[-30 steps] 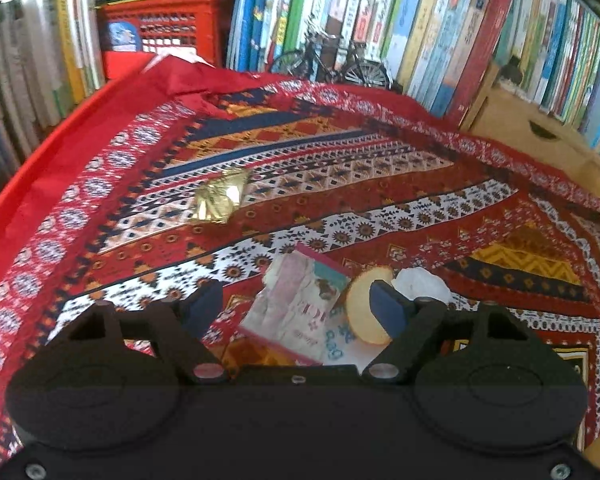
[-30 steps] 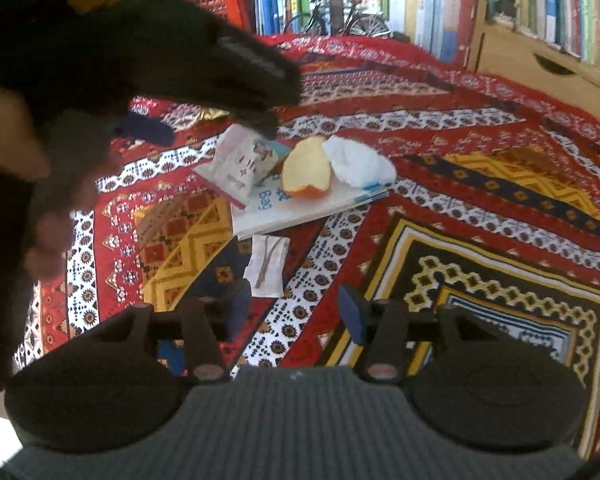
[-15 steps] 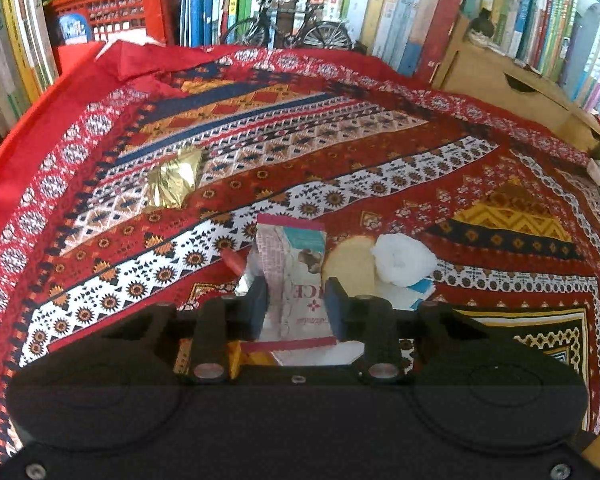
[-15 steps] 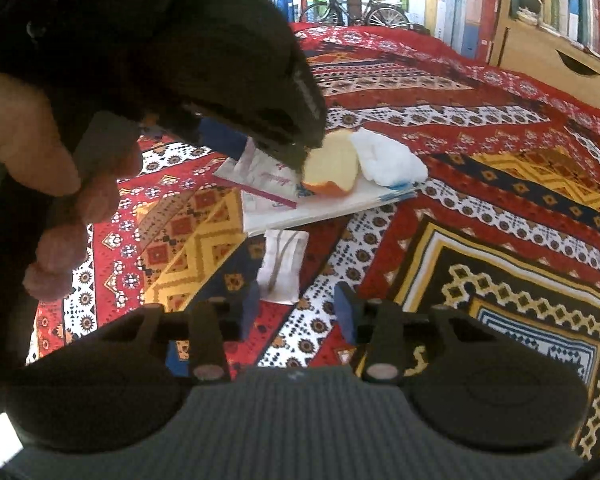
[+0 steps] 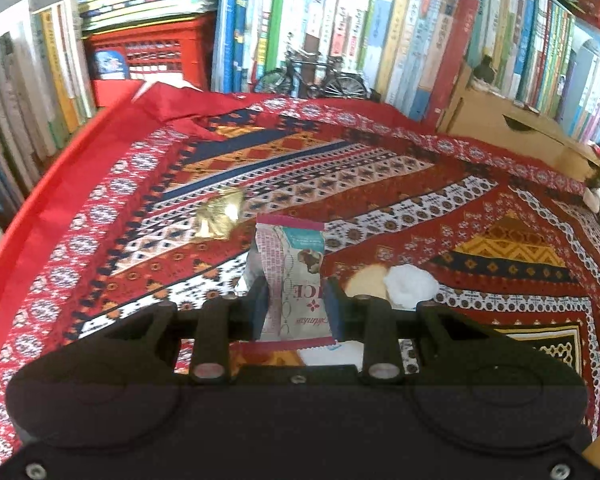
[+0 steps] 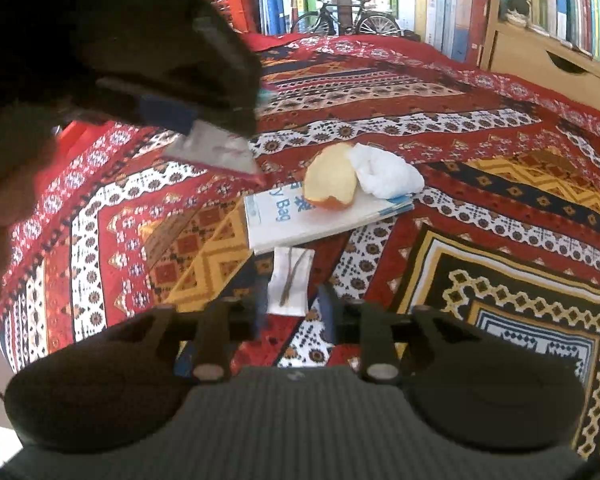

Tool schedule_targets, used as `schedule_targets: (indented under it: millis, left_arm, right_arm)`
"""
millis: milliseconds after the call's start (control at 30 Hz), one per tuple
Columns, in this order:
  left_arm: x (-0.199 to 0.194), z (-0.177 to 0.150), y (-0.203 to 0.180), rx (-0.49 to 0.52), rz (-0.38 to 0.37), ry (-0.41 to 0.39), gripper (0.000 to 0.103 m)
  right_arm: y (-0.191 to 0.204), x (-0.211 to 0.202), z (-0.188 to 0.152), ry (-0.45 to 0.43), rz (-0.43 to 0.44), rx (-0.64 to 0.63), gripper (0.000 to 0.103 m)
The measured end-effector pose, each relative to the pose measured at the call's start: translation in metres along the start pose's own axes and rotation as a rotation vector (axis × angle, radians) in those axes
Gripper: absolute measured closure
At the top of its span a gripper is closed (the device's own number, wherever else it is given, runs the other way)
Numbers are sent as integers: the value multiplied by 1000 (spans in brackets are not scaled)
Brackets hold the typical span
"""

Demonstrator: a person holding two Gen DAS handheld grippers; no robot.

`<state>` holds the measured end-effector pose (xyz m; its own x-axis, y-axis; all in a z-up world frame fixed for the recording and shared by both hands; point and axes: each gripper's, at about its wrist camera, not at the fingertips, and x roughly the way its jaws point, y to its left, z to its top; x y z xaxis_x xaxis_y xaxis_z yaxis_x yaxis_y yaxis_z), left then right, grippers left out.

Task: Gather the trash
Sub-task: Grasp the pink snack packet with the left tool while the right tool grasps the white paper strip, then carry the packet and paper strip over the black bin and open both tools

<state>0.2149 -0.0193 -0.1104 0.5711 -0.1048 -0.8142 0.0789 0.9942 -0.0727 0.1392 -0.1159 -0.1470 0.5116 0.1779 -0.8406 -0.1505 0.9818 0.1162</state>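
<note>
- The left gripper [image 5: 296, 308] sits low in the middle of the left wrist view. It is clamped on a pink snack wrapper [image 5: 294, 272] that stands up between the blue pads.
- In the right wrist view, that wrapper [image 6: 216, 152] hangs at the upper left, off the red patterned cloth [image 6: 480, 152].
- The right gripper's [image 6: 292, 312] jaws are opening. A small white packet [image 6: 290, 282] lies between the tips, and the pads do not press on it.
- An apple piece [image 6: 332, 178] and a white tissue [image 6: 386, 172] rest on a white bag [image 6: 300, 220] in the middle.
- A gold foil [image 5: 220, 216] lies on the cloth at the middle left.

The left gripper [image 5: 294, 306] has closed on the snack wrapper [image 5: 296, 276] and lifted it off the white bag [image 6: 300, 220]. The right gripper [image 6: 293, 312], jaws opening, now sits around the small paper scrap [image 6: 292, 282].
</note>
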Motion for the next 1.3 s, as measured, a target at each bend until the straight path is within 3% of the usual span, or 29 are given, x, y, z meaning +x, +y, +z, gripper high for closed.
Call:
schedule_targets:
  millis: [133, 200, 700, 1300]
  left_arm:
    - [-9, -7, 9, -13, 21, -5, 74]
    - [-13, -12, 14, -21, 29, -3, 74]
    - [-55, -63, 23, -50, 36, 9, 75]
    - [-136, -169, 38, -104, 27, 37, 75]
  right_arm:
    - [3, 10, 6, 35, -7, -2, 54]
    - [3, 14, 7, 70, 2, 8, 73]
    - [5, -23, -18, 63, 1, 44, 74]
    - [18, -94, -86, 57, -7, 42, 74]
